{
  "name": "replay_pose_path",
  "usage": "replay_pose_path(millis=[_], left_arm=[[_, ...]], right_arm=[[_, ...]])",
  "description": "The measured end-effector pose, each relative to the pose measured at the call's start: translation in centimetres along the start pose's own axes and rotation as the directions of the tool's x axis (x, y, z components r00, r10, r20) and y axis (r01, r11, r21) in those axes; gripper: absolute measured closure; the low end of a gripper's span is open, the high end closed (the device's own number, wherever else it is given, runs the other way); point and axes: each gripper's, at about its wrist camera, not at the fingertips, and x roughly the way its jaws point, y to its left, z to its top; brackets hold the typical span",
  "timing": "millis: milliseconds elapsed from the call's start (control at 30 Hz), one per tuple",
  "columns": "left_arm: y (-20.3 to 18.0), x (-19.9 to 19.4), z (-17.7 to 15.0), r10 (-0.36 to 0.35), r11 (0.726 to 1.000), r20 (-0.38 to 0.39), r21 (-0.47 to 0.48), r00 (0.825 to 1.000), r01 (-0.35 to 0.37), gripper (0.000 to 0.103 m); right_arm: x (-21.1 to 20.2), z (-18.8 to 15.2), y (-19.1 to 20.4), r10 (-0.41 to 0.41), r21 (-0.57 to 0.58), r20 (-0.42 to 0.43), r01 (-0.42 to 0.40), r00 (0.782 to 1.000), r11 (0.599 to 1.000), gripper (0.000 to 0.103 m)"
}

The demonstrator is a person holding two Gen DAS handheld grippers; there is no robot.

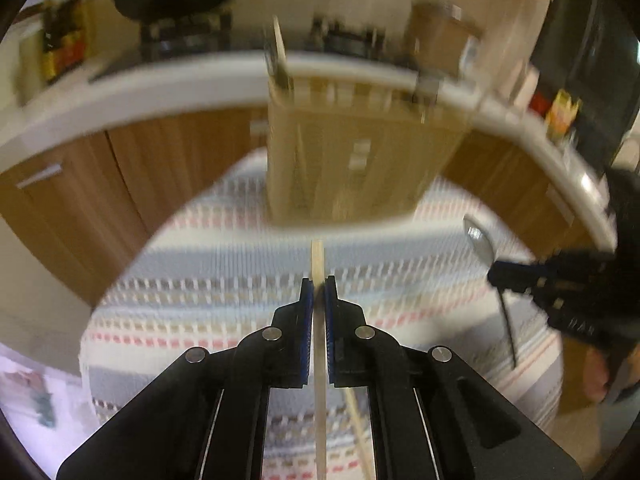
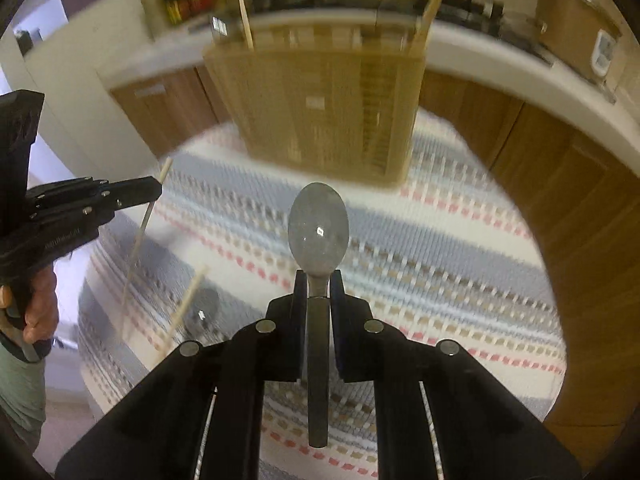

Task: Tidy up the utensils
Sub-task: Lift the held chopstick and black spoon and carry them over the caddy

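My left gripper (image 1: 319, 286) is shut on a pale wooden chopstick (image 1: 317, 260), held above the striped cloth and pointing at the wooden utensil holder (image 1: 352, 160). My right gripper (image 2: 319, 278) is shut on a metal spoon (image 2: 318, 226), bowl forward, short of the same holder (image 2: 320, 108). The holder has chopsticks (image 2: 245, 20) standing in it. In the right wrist view the left gripper (image 2: 154, 190) shows at left with its chopstick (image 2: 140, 232). In the left wrist view the right gripper (image 1: 494, 274) shows at right with the spoon (image 1: 480, 240).
A striped woven cloth (image 2: 440, 248) covers the round table. A second chopstick (image 2: 186, 308) and a second spoon (image 2: 202, 312) lie on the cloth at the left. A white counter (image 1: 120, 92) over wooden cabinets curves behind the holder, with jars and bottles on it.
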Motion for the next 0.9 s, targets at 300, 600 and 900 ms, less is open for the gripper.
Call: replay_pose_path(millis=[300,600,900], left_arm=[[-0.1,-7.6,6.4,-0.015,0.998,0.367,-0.047,0.93,0.034,0.1],[-3.2,-11.4,11.4,-0.008,0.999,0.623,-0.023,0.782,0.029,0.1],[-2.3,-8.2,14.7,0.057,0.998,0.7,-0.067,0.711,-0.014,0.1]], right_arm=[[-4.2,3.7,-0.2,0.01,0.01,0.226,-0.013,0.974,1.0,0.094],[-6.3,9.6,-1.5,-0.014,0.073,0.441,-0.021,0.898,0.997,0.094],[-5.1,13.1,-3.5,-0.099,0.137,0.561,0.026,0.822,0.99,0.094]])
